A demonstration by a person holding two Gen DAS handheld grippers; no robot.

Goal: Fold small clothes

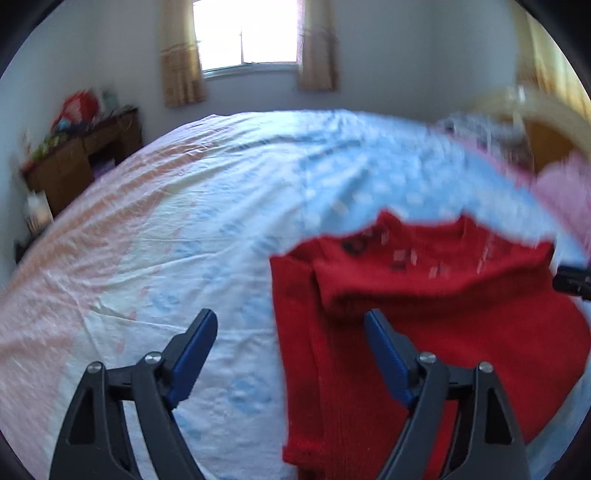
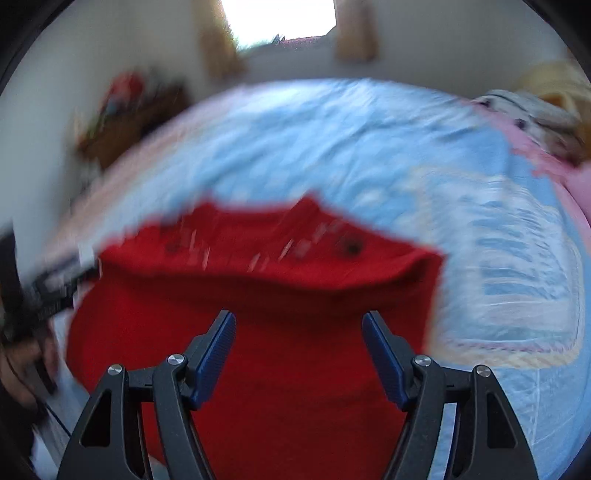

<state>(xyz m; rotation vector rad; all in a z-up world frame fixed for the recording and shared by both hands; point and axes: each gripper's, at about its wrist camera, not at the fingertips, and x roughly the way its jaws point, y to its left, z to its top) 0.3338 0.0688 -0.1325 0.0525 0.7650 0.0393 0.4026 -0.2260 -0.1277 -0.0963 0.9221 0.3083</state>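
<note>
A small red knitted garment (image 1: 424, 314) lies on the bed, with one side folded inward over its body. It also shows in the right wrist view (image 2: 280, 295), blurred by motion. My left gripper (image 1: 291, 325) is open and empty above the garment's left edge, one finger over the sheet and one over the red cloth. My right gripper (image 2: 299, 328) is open and empty above the middle of the garment. The left gripper shows at the left edge of the right wrist view (image 2: 55, 280).
The bed sheet (image 1: 184, 206) is pale blue, pink and white and spreads far to the left. A wooden desk (image 1: 81, 158) with clutter stands against the left wall. Pink bedding (image 1: 565, 192) and a pile of cloth lie at the far right. A window (image 1: 245, 33) is ahead.
</note>
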